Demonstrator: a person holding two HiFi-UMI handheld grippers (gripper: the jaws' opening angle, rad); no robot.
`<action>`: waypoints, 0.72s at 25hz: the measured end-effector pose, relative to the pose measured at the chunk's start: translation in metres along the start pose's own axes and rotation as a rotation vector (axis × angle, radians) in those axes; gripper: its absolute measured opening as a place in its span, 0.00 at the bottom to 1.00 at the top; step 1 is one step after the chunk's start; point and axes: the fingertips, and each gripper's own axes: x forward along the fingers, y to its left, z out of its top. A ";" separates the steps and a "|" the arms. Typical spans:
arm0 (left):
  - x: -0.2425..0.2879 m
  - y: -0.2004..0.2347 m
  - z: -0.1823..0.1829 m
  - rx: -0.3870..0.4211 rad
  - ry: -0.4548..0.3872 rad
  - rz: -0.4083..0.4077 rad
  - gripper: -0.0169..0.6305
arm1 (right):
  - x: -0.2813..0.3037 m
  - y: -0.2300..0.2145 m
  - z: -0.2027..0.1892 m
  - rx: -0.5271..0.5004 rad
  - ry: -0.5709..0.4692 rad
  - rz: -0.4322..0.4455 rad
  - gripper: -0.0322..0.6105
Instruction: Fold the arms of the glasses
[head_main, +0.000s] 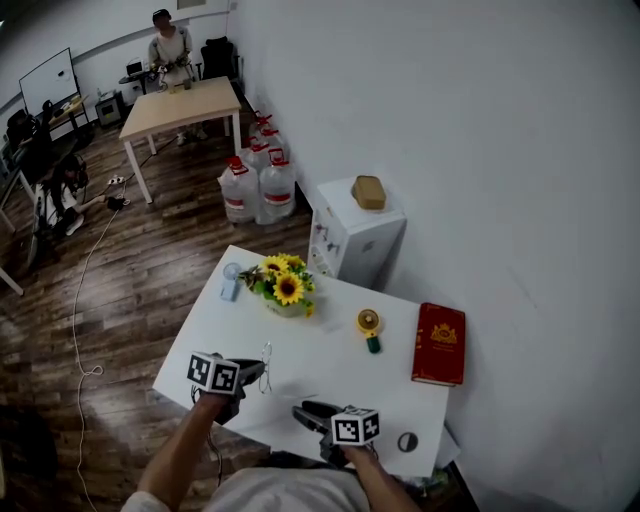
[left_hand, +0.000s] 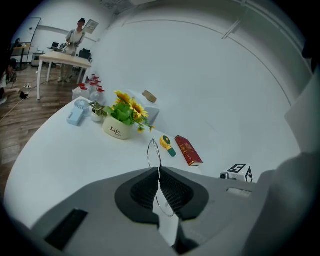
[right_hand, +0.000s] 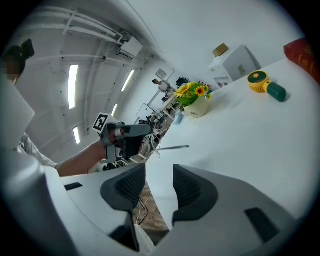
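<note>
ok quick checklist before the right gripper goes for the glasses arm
1. Left gripper shut on the glasses, fingers clamping the frame: ok
2. Right gripper fingers apart, nothing between them: ok
3. Glasses arm sticks out free, in the right gripper's sight: ok
4. That arm folded: not ok, not yet
5. Second arm's state: cannot tell
6. Sunflower pot and red book well apart from the glasses: ok
</note>
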 end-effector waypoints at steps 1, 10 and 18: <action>0.000 -0.002 0.000 0.004 -0.001 -0.003 0.05 | 0.001 0.000 0.003 0.011 -0.017 0.002 0.30; 0.000 -0.019 -0.005 0.034 0.000 -0.031 0.05 | -0.007 0.011 0.034 0.085 -0.131 0.076 0.11; 0.010 -0.037 -0.016 0.070 0.031 -0.081 0.05 | -0.006 0.016 0.052 0.093 -0.180 0.094 0.05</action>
